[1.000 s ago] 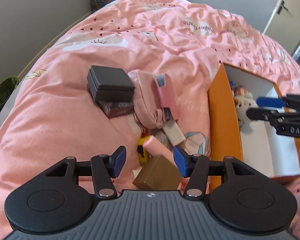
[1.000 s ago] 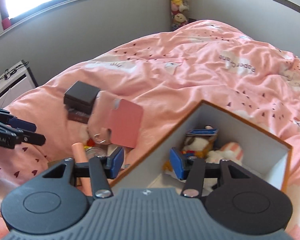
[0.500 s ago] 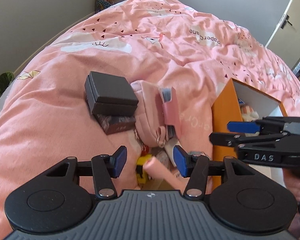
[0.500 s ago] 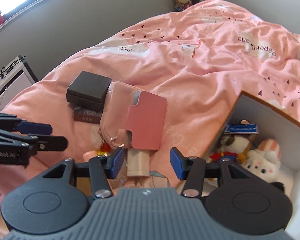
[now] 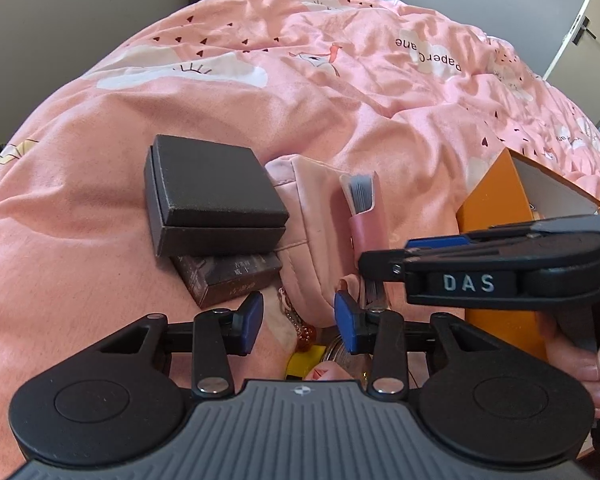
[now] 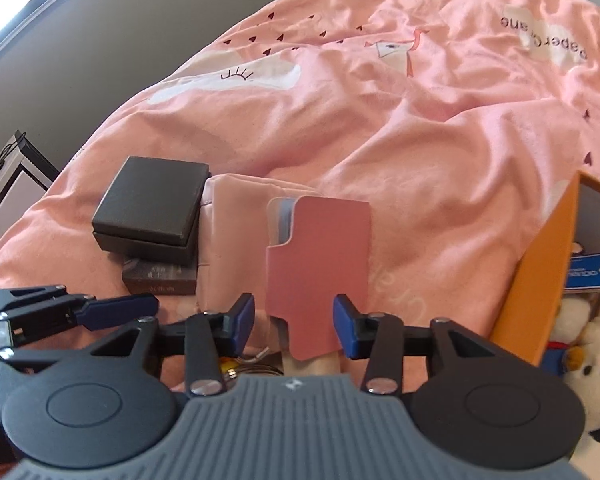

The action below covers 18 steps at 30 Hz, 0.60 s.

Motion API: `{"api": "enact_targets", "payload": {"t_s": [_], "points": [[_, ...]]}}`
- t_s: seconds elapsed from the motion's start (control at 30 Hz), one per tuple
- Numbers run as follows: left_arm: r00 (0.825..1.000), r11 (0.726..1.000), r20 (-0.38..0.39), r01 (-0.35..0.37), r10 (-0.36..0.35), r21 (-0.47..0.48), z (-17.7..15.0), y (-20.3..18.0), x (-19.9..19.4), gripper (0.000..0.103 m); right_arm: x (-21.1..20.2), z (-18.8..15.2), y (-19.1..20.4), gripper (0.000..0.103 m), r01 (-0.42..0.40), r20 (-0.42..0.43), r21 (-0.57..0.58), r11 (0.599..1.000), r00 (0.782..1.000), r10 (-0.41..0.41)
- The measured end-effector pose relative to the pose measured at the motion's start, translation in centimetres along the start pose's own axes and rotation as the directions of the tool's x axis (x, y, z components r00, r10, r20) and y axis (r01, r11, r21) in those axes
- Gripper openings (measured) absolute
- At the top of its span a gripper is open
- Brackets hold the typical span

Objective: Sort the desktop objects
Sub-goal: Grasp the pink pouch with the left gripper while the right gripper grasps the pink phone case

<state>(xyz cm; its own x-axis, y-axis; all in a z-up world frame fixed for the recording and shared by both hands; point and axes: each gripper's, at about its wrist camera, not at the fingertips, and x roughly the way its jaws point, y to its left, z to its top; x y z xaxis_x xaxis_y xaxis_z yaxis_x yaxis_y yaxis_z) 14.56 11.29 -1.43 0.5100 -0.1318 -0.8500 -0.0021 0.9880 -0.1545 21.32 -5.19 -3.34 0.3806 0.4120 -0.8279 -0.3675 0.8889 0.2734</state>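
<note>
A bed is covered by a rumpled pink duvet (image 5: pixel 340 92) printed with clouds and tiny hearts. Piled on it: a black lidded box (image 5: pixel 214 194) stacked on a darker box (image 5: pixel 228 278), a pink pouch (image 6: pixel 236 232), and an orange storage box (image 5: pixel 494 216) off to one side.

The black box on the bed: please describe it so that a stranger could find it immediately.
On the pink bedspread, left of the orange box, lies a small pile. The black box rests on a dark brown box, beside a pink pouch. It alone is matte black and square.
</note>
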Motion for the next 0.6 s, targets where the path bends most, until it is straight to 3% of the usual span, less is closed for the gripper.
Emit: {"api": "enact_targets", "payload": {"t_s": [0.13, 0.23, 0.43, 0.6], "points": [[1.000, 1.000, -0.011, 0.001, -0.001, -0.016, -0.1, 0.7, 0.3, 0.044, 1.2, 0.6, 0.6, 0.054, -0.006, -0.009, -0.007, 1.000, 1.000, 0.006], [1.000, 0.999, -0.016, 0.017, -0.018, -0.042, 0.0, 1.2, 0.5, 0.044, 2.1, 0.8, 1.2, 0.054, 0.061, -0.001, -0.042, 0.997, 0.998, -0.061], [0.998, 0.997, -0.022, 0.056, -0.058, -0.051, 0.6, 0.7, 1.3, 0.044, 1.2, 0.9, -0.3, 0.034, 0.069, 0.006, 0.017, 0.997, 0.998, -0.069], [0.998, 0.997, -0.045, 0.045, -0.048, -0.061, 0.8, 0.2, 2.7, 0.044, -0.5, 0.8, -1.0, 0.032, 0.123, 0.041, 0.010, 0.992, 0.992, -0.123]]}}
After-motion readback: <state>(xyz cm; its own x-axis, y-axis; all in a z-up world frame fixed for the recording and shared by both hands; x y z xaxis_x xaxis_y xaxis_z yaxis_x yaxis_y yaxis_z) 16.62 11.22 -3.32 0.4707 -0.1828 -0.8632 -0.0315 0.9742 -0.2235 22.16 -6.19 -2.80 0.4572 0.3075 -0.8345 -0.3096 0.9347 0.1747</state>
